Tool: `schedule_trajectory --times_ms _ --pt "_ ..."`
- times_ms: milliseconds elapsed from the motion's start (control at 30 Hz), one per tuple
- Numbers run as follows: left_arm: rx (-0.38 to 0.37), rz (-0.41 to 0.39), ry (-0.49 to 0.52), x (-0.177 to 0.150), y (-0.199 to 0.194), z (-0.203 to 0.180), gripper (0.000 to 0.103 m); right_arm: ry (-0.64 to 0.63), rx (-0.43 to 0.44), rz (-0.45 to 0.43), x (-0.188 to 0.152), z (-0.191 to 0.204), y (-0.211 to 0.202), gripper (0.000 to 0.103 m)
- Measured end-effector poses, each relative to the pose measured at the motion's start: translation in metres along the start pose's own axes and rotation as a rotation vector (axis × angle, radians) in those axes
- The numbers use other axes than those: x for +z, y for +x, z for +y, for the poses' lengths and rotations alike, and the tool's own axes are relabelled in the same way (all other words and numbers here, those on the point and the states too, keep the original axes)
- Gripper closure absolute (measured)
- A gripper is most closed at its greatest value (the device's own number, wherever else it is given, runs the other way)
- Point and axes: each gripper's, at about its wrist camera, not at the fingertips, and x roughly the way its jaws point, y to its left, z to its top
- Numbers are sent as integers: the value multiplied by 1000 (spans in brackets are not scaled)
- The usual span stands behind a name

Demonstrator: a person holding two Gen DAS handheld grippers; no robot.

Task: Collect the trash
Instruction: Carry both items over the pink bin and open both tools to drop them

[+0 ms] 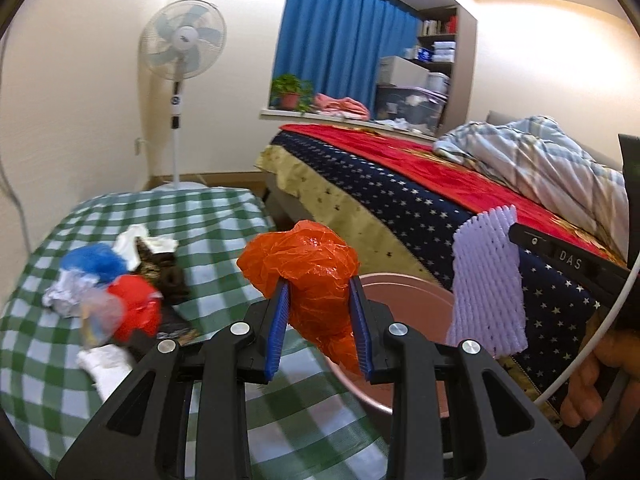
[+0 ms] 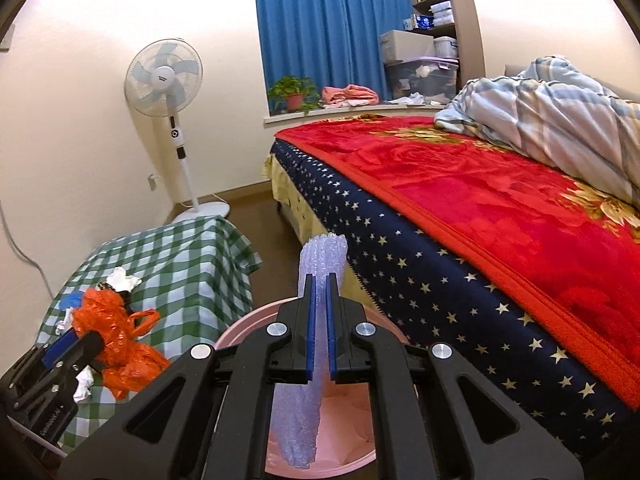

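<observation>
Left wrist view: the left gripper (image 1: pixel 320 308) clamps an orange plastic bag (image 1: pixel 304 264) beside the pink bin (image 1: pixel 404 292).
Right wrist view: the right gripper (image 2: pixel 319 320) pinches purple foam netting (image 2: pixel 320 256) above the bin; release only when centred over the opening

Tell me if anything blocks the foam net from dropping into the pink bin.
Nothing visible does. The right tool holds the foam net hanging over the open pink bin, its lower end already inside the rim.
</observation>
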Motion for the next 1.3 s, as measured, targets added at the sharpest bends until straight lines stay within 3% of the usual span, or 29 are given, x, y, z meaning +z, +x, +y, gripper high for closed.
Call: schedule_trajectory --times_ms 733,800,833,900,967,1300 --pt "-143 96 19 -14 44 -25 73 38 -70 27 -7 -10 13 98" --pt "-166 110 8 -14 47 -26 68 49 -81 23 -7 -12 12 94" --pt "-169 116 4 -15 48 -25 59 57 -95 21 -7 -14 12 92" --pt "-161 121 -4 -16 49 -24 55 79 -108 22 -7 -18 12 70" --pt "-156 122 -6 -17 48 -22 55 90 -114 18 -8 -20 10 63" --pt "-128 96 9 -13 30 -17 55 68 -65 -3 -4 -8 2 62"
